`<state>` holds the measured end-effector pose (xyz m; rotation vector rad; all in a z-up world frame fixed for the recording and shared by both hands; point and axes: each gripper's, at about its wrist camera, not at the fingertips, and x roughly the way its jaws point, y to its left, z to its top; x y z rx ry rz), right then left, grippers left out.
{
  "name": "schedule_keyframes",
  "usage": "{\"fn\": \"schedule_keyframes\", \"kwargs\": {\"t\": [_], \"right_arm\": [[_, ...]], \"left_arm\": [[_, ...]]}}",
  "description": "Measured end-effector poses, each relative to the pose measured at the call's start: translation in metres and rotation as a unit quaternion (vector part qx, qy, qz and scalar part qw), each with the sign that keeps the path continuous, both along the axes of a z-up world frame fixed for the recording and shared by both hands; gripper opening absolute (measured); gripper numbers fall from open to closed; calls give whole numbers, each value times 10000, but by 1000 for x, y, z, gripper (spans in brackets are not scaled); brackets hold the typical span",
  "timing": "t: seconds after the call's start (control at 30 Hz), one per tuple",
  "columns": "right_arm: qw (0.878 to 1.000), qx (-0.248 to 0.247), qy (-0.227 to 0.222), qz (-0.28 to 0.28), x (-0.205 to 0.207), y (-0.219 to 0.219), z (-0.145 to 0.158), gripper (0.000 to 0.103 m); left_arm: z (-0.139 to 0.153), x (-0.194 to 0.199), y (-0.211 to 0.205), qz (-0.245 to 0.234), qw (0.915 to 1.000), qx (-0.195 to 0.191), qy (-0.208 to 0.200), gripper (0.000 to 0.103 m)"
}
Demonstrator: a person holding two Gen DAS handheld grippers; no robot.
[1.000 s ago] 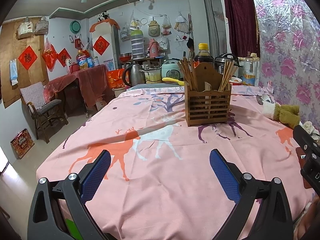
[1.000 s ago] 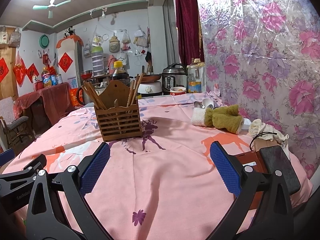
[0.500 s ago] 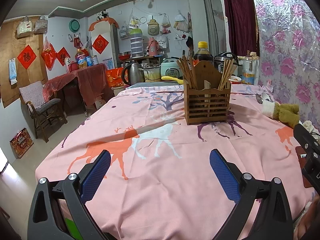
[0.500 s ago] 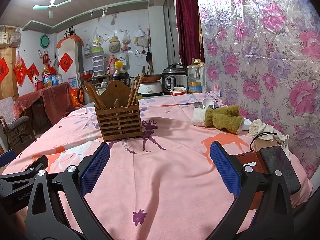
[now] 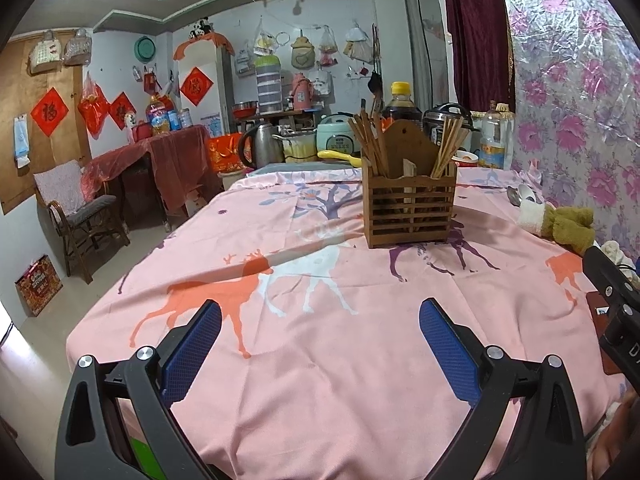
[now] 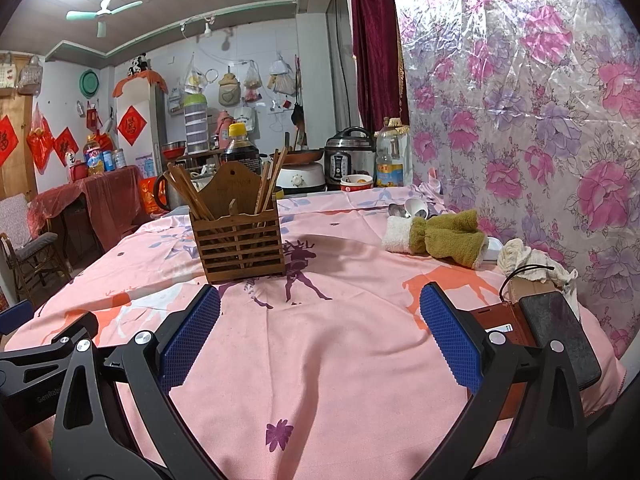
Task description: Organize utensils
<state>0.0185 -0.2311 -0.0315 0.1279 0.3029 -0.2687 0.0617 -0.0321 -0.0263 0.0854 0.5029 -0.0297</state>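
Chopsticks stand upright in the wooden holder at mid-desk, while both grippers, left and right, hover near with jaws wide, empty, ready to reach.

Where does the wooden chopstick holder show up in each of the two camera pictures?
Left wrist view: the holder stands right of centre, far beyond the open left gripper.
Right wrist view: the holder stands left of centre, just past the open right gripper's left fingertip.
Shared landmark: the yellow-capped bottle stands behind the holder in both.
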Motion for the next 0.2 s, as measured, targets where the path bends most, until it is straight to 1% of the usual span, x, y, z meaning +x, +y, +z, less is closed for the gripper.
{"fn": "schedule_keyframes", "kwargs": {"t": [0.2], "right_arm": [[10000,-4,4,0,0,0,0,96]], "left_arm": [[1,-1,3,110,9999,-18,-52,97]]}}
